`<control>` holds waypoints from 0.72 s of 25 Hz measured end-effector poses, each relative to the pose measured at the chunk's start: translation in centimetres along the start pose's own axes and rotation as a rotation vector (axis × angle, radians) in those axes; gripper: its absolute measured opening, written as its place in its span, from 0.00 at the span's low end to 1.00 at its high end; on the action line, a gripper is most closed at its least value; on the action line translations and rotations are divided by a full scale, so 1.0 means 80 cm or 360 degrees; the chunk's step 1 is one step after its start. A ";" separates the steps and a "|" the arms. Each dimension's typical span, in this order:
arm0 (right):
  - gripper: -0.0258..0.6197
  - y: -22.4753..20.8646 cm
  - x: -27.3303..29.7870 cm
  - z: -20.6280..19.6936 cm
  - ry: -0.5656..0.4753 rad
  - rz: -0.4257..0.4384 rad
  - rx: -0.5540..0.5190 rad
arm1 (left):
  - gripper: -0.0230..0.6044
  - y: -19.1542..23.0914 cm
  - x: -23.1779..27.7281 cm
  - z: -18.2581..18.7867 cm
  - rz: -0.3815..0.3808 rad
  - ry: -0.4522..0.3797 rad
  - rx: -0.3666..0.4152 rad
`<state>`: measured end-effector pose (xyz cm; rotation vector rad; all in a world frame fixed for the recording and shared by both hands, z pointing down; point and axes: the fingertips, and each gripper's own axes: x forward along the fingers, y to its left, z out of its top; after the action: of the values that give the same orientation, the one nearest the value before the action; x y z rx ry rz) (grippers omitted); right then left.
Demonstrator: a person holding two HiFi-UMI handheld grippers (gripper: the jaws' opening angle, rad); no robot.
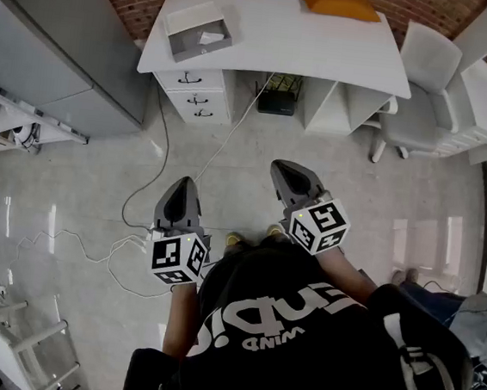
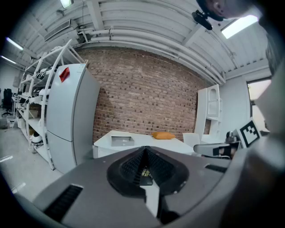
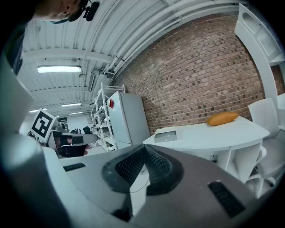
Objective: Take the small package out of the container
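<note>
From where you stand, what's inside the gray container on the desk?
One small white package lies in the gray container. The rest of the inside looks bare from the head view. Whatever is under the package is covered.

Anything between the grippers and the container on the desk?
Nothing visible. The left gripper and right gripper, both shut and empty, face the desk across open floor; only a cable lies there. The grey container sits open-topped at the desk's left end.
</note>
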<state>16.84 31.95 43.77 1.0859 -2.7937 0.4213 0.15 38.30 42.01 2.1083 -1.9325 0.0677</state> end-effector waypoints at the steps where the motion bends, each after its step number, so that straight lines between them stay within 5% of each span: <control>1: 0.04 0.001 0.000 -0.001 0.0003 0.0001 0.0005 | 0.05 0.001 -0.001 -0.001 0.0004 0.0001 0.0000; 11: 0.04 0.028 0.004 -0.003 -0.0014 0.0036 0.0016 | 0.05 0.013 -0.012 -0.008 -0.0018 0.0033 -0.0012; 18: 0.04 0.037 0.008 -0.005 -0.0046 -0.0061 -0.0013 | 0.05 0.029 -0.015 -0.008 -0.0088 0.0037 0.0014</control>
<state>14.38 33.71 43.63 1.1513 -2.7920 0.3928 -2.17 39.45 42.78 2.1559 -1.8631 0.0891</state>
